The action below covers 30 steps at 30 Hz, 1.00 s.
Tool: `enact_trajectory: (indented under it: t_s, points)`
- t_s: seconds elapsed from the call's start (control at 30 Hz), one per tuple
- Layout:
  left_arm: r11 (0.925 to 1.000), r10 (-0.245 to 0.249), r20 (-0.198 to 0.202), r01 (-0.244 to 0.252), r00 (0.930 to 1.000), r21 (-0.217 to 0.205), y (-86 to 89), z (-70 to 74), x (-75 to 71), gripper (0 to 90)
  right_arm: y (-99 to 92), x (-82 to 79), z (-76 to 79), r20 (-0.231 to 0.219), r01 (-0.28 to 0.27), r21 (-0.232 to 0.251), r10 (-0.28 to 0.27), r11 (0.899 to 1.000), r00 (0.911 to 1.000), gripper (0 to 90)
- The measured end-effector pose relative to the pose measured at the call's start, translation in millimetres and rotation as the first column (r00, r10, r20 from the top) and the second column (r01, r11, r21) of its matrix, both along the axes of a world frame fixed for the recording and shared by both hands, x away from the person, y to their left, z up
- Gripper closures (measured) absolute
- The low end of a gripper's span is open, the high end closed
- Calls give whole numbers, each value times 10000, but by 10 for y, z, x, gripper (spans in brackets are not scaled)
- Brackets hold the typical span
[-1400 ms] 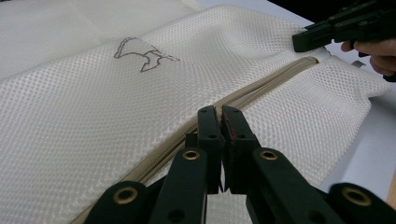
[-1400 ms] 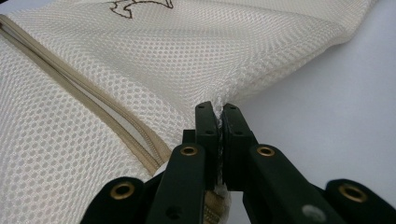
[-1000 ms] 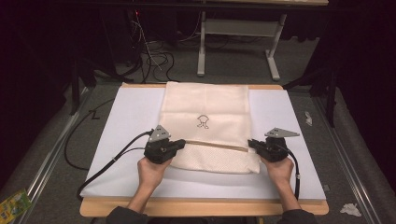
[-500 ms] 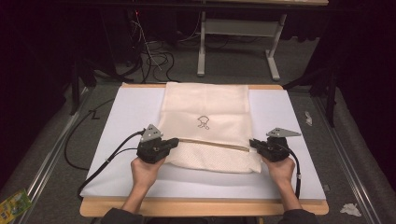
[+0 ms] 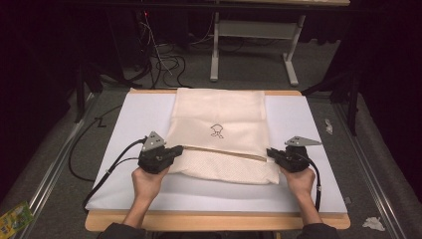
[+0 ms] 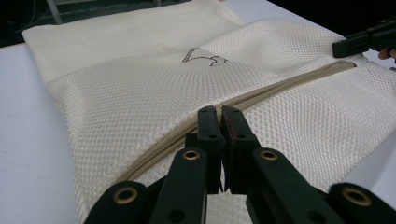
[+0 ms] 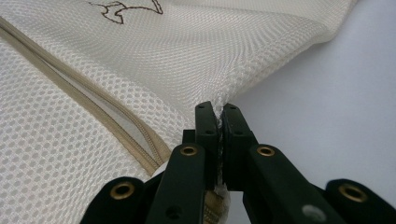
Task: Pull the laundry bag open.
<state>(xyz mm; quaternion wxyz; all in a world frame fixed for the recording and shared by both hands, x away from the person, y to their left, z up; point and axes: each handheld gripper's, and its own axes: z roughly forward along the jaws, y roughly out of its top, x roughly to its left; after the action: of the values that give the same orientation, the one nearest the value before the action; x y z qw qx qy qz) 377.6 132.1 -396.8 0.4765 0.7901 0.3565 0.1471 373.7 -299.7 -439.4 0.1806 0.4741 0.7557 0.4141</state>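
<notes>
White tabletop [image 5: 124, 149], cream mesh bag [image 5: 219, 114] lying flat, left gripper [image 6: 219, 114] jaws pressed together at its zipper [image 6: 280, 86], right gripper [image 7: 217, 112] jaws pinching the bag's edge

— Bag [image 5: 219, 134]? 
— I log cream mesh cloth, matt, open weave; tan woven zip [image 6: 261, 95]. 
— Table [image 5: 308, 119]? 
— Smooth matt white top, wood edge. My grippers: matt black, brass-coloured rivets [image 7: 188, 150].

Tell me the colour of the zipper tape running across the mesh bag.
Beige-tan, slightly darker than the cream mesh bag; the zipper shows best in the right gripper view.
</notes>
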Motion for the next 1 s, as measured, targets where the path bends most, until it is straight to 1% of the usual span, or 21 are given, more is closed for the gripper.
enact_trajectory:
  t_s: [0.13, 0.23, 0.3, 0.37, 0.47, 0.6, 0.73, 0.8, 0.87, 0.9, 1.0]
  points:
    - [9999, 34, 9, -34, 10000, 120, -5, -8, -9, 874, 1, 3, -4, 6, -4, 0, 4, 10000, 10000, 885]
    - [10000, -48, -21, 48, 10000, 18, 4, 5, -9, 874, -1, -6, 5, 59, 2, 49, -3, 10000, 10000, 885]
    - [9999, 93, 87, -94, 9999, 119, 29, 14, -17, 874, 2, -7, 3, 68, 47, -8, -47, 10000, 10000, 885]
    - [9998, 122, -12, -122, 9999, -124, 71, 7, -12, 874, -11, 3, -13, 32, 32, -35, -32, 10000, 10000, 885]
    - [9994, 215, -106, -218, 9997, -286, 128, -2, -13, 874, -20, 0, -24, -20, 63, 57, -63, 10000, 10000, 885]
    - [9991, 333, 1, -333, 9994, -243, 169, 23, -25, 874, -21, -1, -15, 44, 47, -20, -47, 10000, 10000, 885]
    - [9986, 453, 81, -451, 9989, -263, 216, 30, -30, 874, -32, 2, -30, -45, 87, -9, -87, 10000, 10000, 885]
    - [9983, 504, 33, -503, 9987, -297, 232, 28, -34, 874, -33, 1, -30, -85, 110, -14, -110, 9999, 9999, 885]
    - [9981, 549, 53, -548, 9985, -281, 252, 28, -36, 874, -40, -2, -23, -86, 118, -40, -119, 9999, 9999, 885]
    - [9978, 609, 78, -606, 9981, -260, 275, 24, -43, 874, -49, -1, -17, -7, 109, -24, -109, 9999, 9999, 885]
    - [9975, 669, 55, -667, 9977, -243, 294, 17, -41, 874, -48, 5, -25, -42, 83, -56, -83, 10000, 10000, 885]
